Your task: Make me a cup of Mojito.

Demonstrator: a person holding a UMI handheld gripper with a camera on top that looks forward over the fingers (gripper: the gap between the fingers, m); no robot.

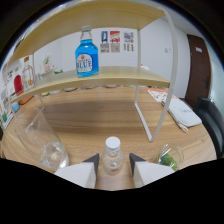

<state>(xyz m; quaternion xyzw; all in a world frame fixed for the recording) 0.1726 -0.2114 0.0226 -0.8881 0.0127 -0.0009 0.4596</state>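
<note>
A small clear bottle (113, 154) with a white cap stands upright on the wooden table (90, 115), between my two fingers. My gripper (114, 161) is open, with a narrow gap showing on each side of the bottle. A tall clear glass vessel (46, 142) stands just left of the left finger. A small clear glass holding green pieces (169, 158) sits just right of the right finger. Beyond them, a blue bottle labelled BLUE (86, 52) stands on the lower board of a wooden shelf (110, 76).
The shelf's white metal leg (159, 120) comes down to the table ahead of the right finger. A flat white object (183, 114) lies beyond the small glass. Small bottles and a red item (20, 82) crowd the shelf's left end. A dark door (197, 60) is at far right.
</note>
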